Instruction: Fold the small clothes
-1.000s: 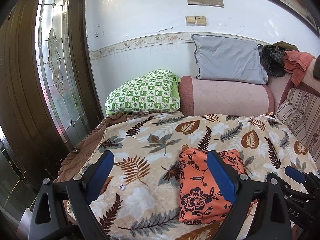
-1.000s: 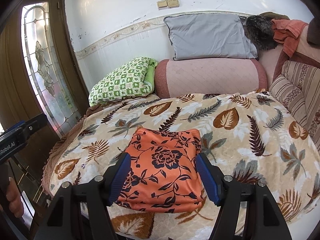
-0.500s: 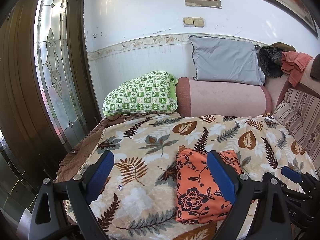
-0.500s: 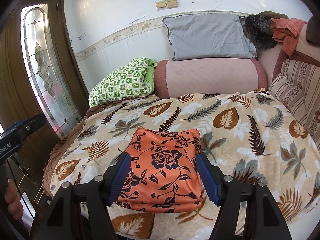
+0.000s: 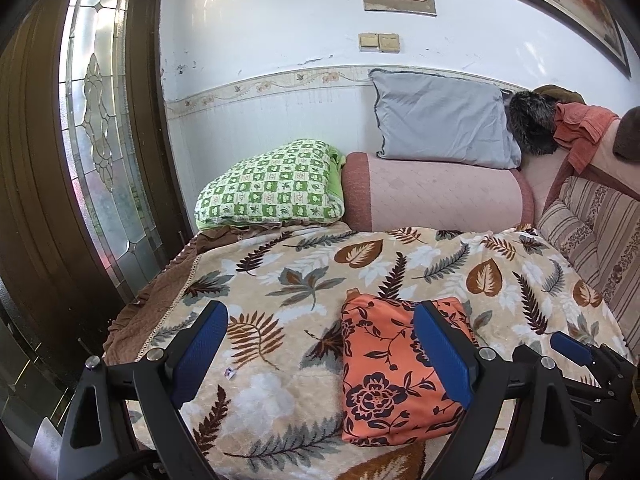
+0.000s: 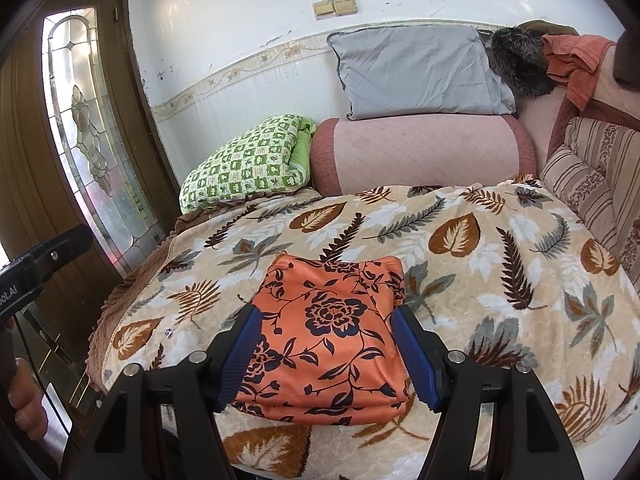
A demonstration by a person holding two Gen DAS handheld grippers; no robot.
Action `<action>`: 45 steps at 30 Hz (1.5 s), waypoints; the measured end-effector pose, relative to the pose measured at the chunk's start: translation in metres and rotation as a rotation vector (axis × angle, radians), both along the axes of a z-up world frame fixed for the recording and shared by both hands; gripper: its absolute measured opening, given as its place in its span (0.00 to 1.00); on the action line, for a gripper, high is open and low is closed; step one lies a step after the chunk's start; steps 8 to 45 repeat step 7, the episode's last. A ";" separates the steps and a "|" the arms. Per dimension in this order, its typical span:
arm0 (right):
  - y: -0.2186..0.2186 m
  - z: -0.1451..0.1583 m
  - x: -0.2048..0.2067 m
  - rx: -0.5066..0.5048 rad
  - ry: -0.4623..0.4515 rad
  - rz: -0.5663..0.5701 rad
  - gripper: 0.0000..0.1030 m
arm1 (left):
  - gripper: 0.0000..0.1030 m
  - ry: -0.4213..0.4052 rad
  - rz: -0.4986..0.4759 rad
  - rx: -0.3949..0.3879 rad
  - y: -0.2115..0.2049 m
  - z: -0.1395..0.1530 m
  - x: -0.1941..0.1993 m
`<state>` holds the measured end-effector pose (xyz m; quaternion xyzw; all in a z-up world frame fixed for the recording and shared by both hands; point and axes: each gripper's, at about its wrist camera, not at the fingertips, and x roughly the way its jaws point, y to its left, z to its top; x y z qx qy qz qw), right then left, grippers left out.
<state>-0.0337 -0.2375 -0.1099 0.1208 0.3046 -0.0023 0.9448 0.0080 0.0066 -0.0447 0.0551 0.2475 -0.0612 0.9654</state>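
Both tongs gape, holding nothing: my left gripper (image 5: 320,350) and right gripper (image 6: 326,350) hover low in frame over the folded orange floral garment (image 6: 326,338), lying lower centre on the leaf-print blanket (image 6: 460,264). At the right view's left edge, the other gripper's body reads "oot.AI".

This is a home, a living room or bedroom: a bed (image 5: 520,280) with a leaf-pattern blanket (image 5: 304,280), pillows (image 5: 440,124), a door (image 5: 100,140) with decorative glass, light switches (image 5: 379,42) on the wall.
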 end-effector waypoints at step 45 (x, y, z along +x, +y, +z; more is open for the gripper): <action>-0.003 -0.006 0.004 0.013 0.012 -0.002 0.69 | 0.92 0.048 -0.069 -0.136 0.007 -0.011 0.022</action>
